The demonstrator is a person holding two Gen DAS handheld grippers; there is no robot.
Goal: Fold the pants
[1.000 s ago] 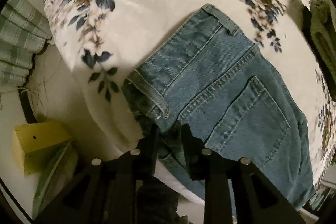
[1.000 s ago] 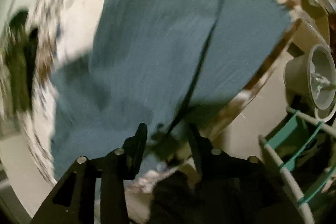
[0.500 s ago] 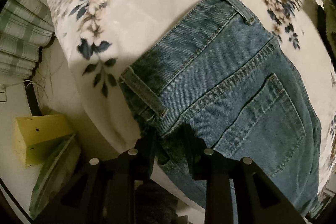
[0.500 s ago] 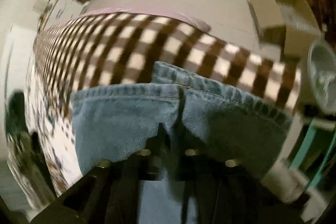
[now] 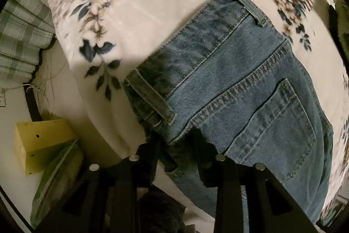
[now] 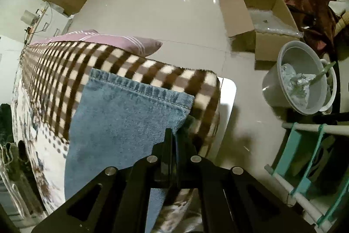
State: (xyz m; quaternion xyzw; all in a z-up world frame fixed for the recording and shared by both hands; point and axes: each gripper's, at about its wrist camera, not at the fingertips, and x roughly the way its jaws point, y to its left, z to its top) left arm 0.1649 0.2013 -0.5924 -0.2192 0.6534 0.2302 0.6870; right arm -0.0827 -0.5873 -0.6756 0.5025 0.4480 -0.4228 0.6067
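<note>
The blue denim pants point(image 5: 240, 84) lie on a floral blanket point(image 5: 163, 3) on the bed, back pocket and waistband up. My left gripper point(image 5: 176, 141) is at the waistband corner near the bed's edge, its jaws a little apart with denim between them. In the right wrist view the leg end of the pants point(image 6: 122, 119) lies flat, its hem on a brown checked blanket point(image 6: 65, 71). My right gripper point(image 6: 174, 139) is closed at the right edge of the leg, with little or no cloth seen between the fingers.
Left view: a yellow box point(image 5: 41, 141) and a green bag point(image 5: 56, 178) on the floor, striped cloth point(image 5: 19, 36) at left. Right view: a purple pillow point(image 6: 109, 40), an open cardboard box point(image 6: 261, 19), a grey bucket point(image 6: 301, 80), a teal rack point(image 6: 309, 156).
My right gripper swung with the leg end and laid it flat on the checked blanket, its jaws closing together. My left gripper moved slightly closer over the waistband, still holding it.
</note>
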